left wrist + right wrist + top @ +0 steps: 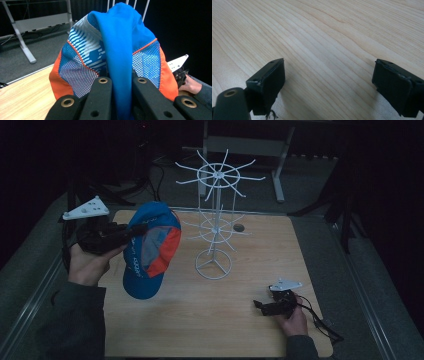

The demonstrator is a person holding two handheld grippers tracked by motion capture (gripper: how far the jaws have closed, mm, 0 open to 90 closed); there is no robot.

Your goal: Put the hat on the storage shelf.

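Nearest the person, at the lower right of the high view, the right claw (261, 305) rests low on the desk (200, 330), well apart from everything else. Its own view shows the two jaws spread wide with only bare wood grain between them, so it holds nothing. It looks parked there to stay out of the way while the other hand works.

Further up, at the left of the high view, the left claw (136, 231) is raised off the desk and clamped on the blue and orange cap (150, 251). The left gripper view shows why the grip sits where it does: the jaws pinch a fold of blue fabric (119, 57) at the middle of the cap, with mesh panels bulging out on either side. That leaves the rest of the cap hanging free, its brim drooping toward the lower middle of the frame. The cap is in the air, left of centre, touching neither desk nor rack.

Beyond it, at the centre of the frame, stands the white wire rack (215, 227), upright on a ring base, with prongs fanning out at two levels. The cap is held near it and about level with the lower ring, probably so it can be carried across and hung on a prong. No prong carries anything yet.
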